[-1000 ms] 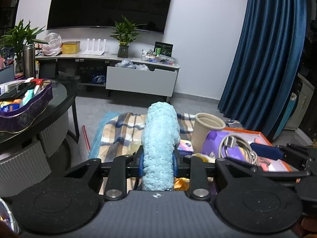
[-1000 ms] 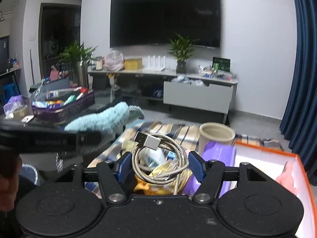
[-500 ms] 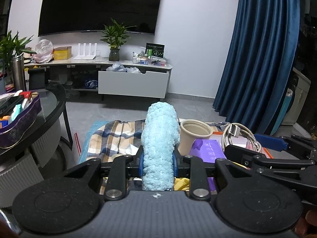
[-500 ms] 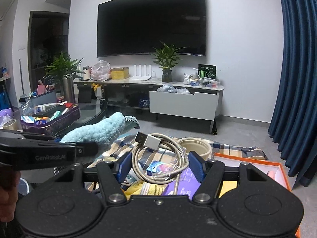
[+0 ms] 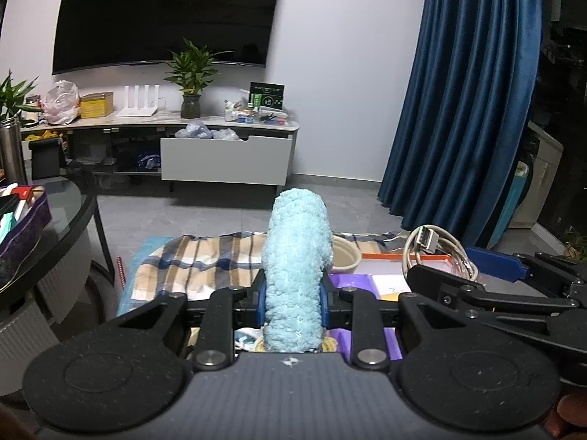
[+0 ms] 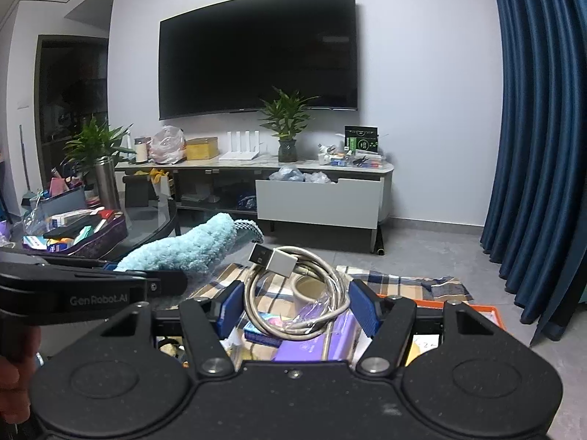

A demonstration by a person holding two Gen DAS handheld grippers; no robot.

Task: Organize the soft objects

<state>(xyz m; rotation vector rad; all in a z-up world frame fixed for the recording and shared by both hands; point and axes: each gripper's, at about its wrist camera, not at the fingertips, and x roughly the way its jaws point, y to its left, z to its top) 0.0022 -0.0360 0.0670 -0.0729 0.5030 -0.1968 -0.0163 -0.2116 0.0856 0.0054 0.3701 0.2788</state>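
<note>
Your left gripper (image 5: 293,293) clamps one blue fluffy sock (image 5: 297,256), its lower end hidden. Your right gripper (image 6: 295,306) grips one coiled cable (image 6: 293,293); items at six o'clock are indistinct.

Both cameras sit just behind their grippers, looking forward and slightly downward across a cluttered floor towards the white wall with the large black wall-mounted television (image 5: 165,14). The left wrist view looks along the left gripper (image 5: 292,295), very close to the fluffy light-blue cloth roll (image 5: 297,275) filling its centre; the right gripper (image 5: 488,275) enters from its right edge. The right wrist view looks along the right gripper (image 6: 295,308), close to the coiled grey USB cable (image 6: 293,289), with the left gripper (image 6: 146,282) crossing from its left edge. Both share the television, the long white media console (image 6: 315,198), the deep blue curtain (image 5: 466,110) and the checked blanket (image 5: 205,260).
</note>
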